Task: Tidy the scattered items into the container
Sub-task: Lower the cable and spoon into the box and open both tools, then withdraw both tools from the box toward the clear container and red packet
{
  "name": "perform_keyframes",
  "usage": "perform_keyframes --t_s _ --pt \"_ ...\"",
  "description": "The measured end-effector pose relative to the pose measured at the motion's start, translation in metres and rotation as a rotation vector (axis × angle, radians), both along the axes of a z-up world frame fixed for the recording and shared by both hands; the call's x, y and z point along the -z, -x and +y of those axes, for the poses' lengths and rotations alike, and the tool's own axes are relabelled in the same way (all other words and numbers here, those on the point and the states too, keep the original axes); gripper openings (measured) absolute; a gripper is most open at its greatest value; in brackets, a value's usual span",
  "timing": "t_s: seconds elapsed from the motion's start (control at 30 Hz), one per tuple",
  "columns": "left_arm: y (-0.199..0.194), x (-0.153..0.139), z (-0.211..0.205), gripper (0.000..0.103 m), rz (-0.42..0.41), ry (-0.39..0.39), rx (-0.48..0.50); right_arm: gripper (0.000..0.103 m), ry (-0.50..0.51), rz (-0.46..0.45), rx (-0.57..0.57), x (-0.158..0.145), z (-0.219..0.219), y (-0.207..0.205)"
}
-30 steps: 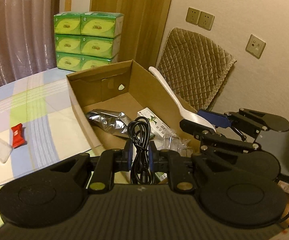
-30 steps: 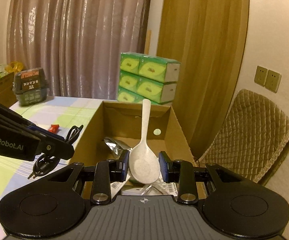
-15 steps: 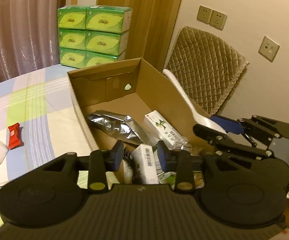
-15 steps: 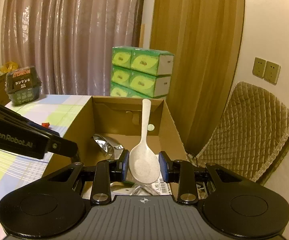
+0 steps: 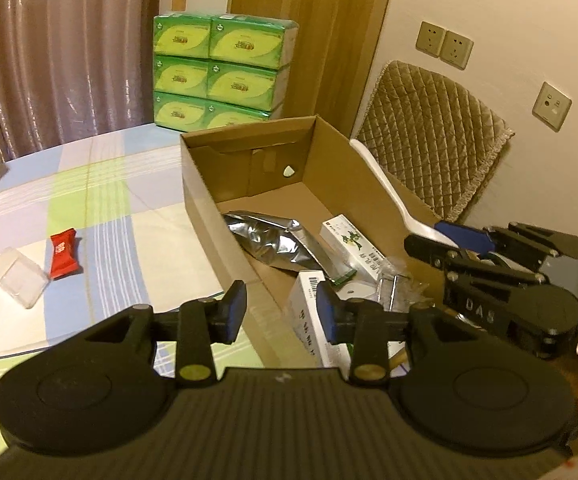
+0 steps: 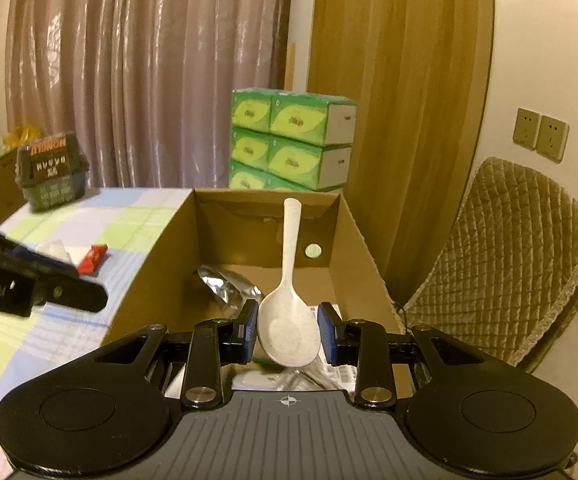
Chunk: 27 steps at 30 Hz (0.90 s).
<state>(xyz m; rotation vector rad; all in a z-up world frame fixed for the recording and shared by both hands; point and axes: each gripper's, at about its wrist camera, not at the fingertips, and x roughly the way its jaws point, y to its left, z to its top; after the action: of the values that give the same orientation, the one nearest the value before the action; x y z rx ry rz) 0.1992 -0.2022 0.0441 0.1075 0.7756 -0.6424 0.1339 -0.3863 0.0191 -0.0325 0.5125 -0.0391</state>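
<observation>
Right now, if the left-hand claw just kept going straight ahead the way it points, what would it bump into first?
Probably the near left wall of the cardboard box: the open left gripper straddles its edge, with a white carton just inside. Depth is hard to judge.

White spoon (image 6: 289, 320) held bowl-down over open cardboard box (image 5: 209, 216); red packet (image 5: 63, 253) on table.

Readable lettering on the grippers

"DAS" is seen on the right gripper (image 5: 465, 236) body; a mirrored fragment "obot.AI" is carried on the left gripper (image 6: 55, 280). Box labels are illegible.
</observation>
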Motion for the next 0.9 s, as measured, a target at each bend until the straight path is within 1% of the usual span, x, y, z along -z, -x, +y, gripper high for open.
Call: perform_keyframes --t_s 0.03,0.07,0.1,0.13,0.27,0.5,0.6,0.7,0.73,0.8,0.87,0.9 --pt "0.0 0.0 0.002 0.034 -0.001 -0.002 -0.002 0.032 0.0 -0.007 -0.001 -0.001 0.0 -0.001" --pt "0.001 0.0 0.005 0.035 -0.002 -0.005 -0.005 0.041 0.002 -0.006 -0.001 -0.001 0.001 -0.003" --pt "0.001 0.0 0.008 0.035 -0.003 -0.007 -0.008 0.067 -0.008 -0.007 -0.007 0.0 0.0 -0.002" --pt "0.001 0.0 0.011 0.037 -0.003 -0.008 -0.012 0.071 -0.019 -0.009 -0.015 -0.001 -0.001 -0.002" --pt "0.004 0.002 0.023 0.043 -0.003 -0.017 -0.026 0.071 -0.014 0.012 -0.027 0.004 0.001 0.006" --pt "0.017 0.016 0.049 0.046 0.02 -0.05 -0.052 0.071 -0.036 0.059 -0.012 0.015 0.006 0.024" --pt "0.024 0.02 0.061 0.05 0.027 -0.059 -0.066 0.071 -0.039 0.068 -0.014 0.016 0.012 0.031" --pt "0.032 0.023 0.072 0.056 0.029 -0.075 -0.068 0.071 -0.045 0.074 -0.018 0.015 0.019 0.036" --pt "0.035 0.024 0.076 0.06 0.028 -0.08 -0.068 0.071 -0.046 0.075 -0.019 0.014 0.021 0.037" --pt "0.041 0.025 0.084 0.063 0.031 -0.083 -0.075 0.071 -0.043 0.078 -0.027 0.011 0.027 0.04" --pt "0.046 0.027 0.094 0.068 0.041 -0.078 -0.084 0.071 -0.038 0.08 -0.035 0.009 0.033 0.042" --pt "0.047 0.027 0.099 0.069 0.045 -0.075 -0.089 0.071 -0.035 0.08 -0.04 0.008 0.035 0.043"
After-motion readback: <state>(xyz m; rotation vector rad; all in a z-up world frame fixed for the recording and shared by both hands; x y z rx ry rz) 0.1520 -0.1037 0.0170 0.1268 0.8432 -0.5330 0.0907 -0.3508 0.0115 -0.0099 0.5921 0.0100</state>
